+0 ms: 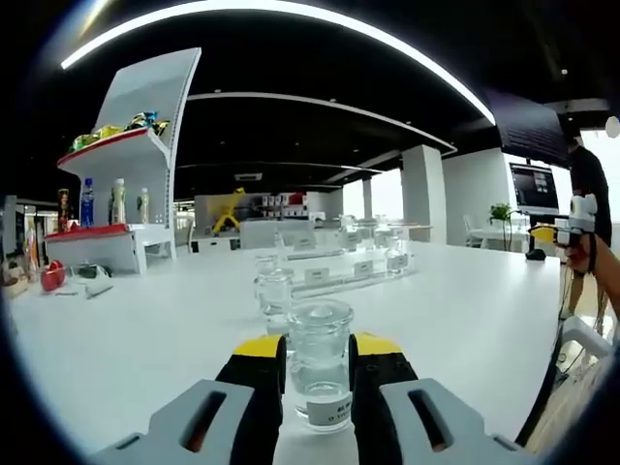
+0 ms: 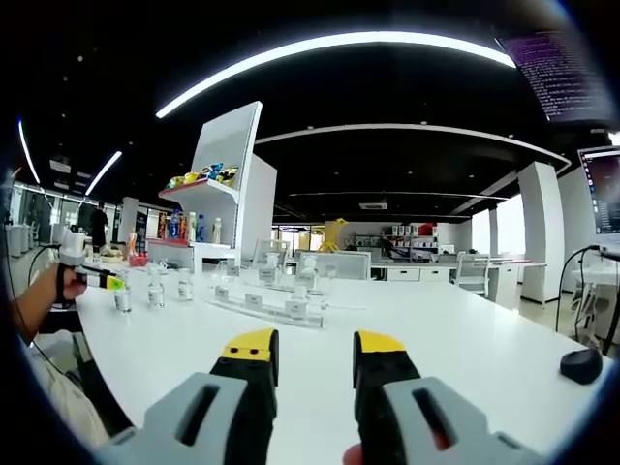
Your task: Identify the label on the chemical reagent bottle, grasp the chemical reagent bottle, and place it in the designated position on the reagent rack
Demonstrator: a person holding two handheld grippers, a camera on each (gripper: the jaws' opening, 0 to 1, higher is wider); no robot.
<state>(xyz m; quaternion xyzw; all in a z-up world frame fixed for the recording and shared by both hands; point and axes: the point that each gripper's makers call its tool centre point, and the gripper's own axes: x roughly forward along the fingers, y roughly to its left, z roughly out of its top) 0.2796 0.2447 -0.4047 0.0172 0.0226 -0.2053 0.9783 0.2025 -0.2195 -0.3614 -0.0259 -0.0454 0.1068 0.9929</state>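
Label on the bottle (image 1: 321, 363) too small to read; bottle's lower sides hidden behind the left gripper (image 1: 318, 360) jaws. Labels on the rack (image 1: 334, 274) blurred, unreadable; bottles there blur into each other. Right gripper (image 2: 312, 360) body cut off by the bottom edge. Mouse (image 2: 581, 365) partly cut by the edge. Shelf (image 2: 215, 194) items too small to identify.

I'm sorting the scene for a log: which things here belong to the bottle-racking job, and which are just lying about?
Job:
- reagent bottle, clamped in the left gripper
- reagent rack with more bottles
- right gripper, open

Lying about:
- display shelf with drinks and snacks
- black mouse
- monitor
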